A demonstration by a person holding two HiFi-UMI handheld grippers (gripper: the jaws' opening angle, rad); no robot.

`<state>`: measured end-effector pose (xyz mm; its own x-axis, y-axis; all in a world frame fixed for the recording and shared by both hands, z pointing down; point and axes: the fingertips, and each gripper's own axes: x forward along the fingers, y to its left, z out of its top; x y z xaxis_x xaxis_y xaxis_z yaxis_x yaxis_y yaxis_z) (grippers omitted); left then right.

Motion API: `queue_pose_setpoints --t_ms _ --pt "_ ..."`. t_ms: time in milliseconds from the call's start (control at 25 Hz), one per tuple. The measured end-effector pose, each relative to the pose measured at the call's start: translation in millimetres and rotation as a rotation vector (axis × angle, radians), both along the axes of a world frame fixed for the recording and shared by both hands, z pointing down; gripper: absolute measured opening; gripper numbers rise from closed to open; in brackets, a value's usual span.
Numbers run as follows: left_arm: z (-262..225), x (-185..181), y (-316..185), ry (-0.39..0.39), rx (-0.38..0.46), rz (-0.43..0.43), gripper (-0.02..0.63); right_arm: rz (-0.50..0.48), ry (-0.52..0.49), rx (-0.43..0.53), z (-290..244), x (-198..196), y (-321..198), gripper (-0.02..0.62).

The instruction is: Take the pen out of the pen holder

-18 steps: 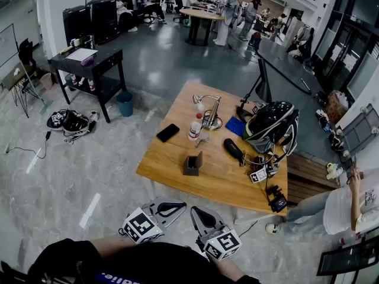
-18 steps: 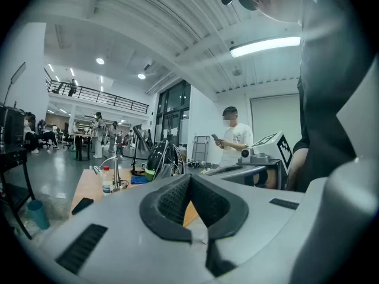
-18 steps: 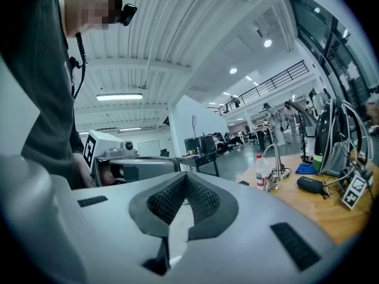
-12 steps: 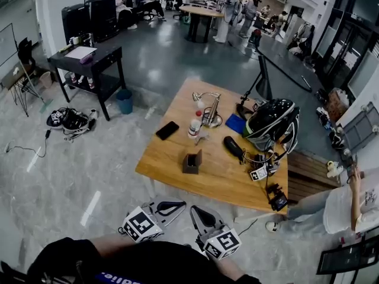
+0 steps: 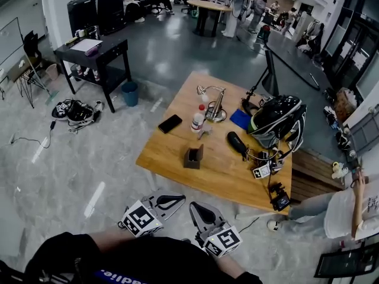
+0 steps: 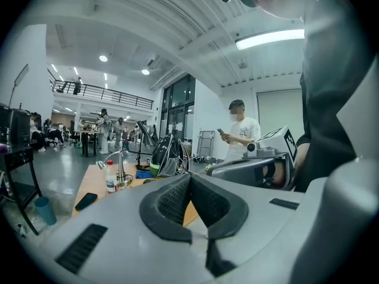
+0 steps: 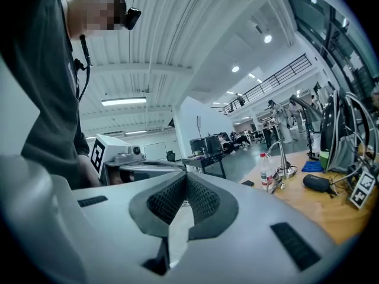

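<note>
The pen holder [image 5: 191, 157], a small dark box, stands near the front left of the wooden table [image 5: 172, 158]. I cannot make out a pen in it at this distance. My left gripper [image 5: 170, 201] and right gripper [image 5: 199, 210] are side by side close to my body, well short of the table's front edge. In the left gripper view the left gripper [image 6: 189, 177] has its pads pressed together with nothing between them. The right gripper [image 7: 185, 176] is likewise shut and empty in its own view. The holder is hidden in both gripper views.
On the table lie a black phone [image 5: 170, 123], a water bottle [image 5: 197, 120], a desk lamp [image 5: 214, 102], a blue cloth [image 5: 241, 119], a black helmet [image 5: 276, 122] and cables. A black side table [image 5: 98, 55] and blue bin [image 5: 128, 92] stand left. A person [image 5: 349, 209] stands at the right.
The head view has shifted slightly, so the table sits a little higher in the picture. Both grippers keep their places and stay shut.
</note>
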<state>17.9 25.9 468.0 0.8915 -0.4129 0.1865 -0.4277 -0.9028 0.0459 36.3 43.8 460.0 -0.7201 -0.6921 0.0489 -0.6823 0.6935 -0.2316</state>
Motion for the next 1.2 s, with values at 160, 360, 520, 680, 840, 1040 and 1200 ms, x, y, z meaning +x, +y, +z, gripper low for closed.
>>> queue_pose_setpoints --t_ms 160,360,520,680,840,1040,1200 --pt "2.6 10.9 -5.1 -0.023 0.031 -0.043 0.009 -0.038 0.005 0.026 0.9 13.3 1.9 0.003" --pt "12.0 21.2 -14.7 -0.059 0.039 -0.093 0.009 -0.054 0.004 0.01 8.8 31.6 -2.8 0.003" --pt "15.8 21.4 -30.3 -0.099 0.064 -0.083 0.009 -0.053 0.006 0.007 9.1 32.0 -15.4 0.003" --pt "26.0 21.5 -62.6 -0.125 0.084 -0.06 0.009 -0.018 0.025 -0.016 15.0 31.2 -43.8 0.003" --pt "39.4 19.9 -101.9 -0.165 0.103 0.01 0.009 0.035 0.054 -0.033 14.8 26.3 -80.1 0.003" --pt "72.1 19.3 -148.8 -0.243 0.074 0.096 0.009 0.13 0.062 -0.04 11.2 23.6 -122.9 0.003" --pt "102.3 25.8 -178.7 -0.341 0.089 0.151 0.011 0.174 0.069 -0.058 15.7 26.7 -139.5 0.003"
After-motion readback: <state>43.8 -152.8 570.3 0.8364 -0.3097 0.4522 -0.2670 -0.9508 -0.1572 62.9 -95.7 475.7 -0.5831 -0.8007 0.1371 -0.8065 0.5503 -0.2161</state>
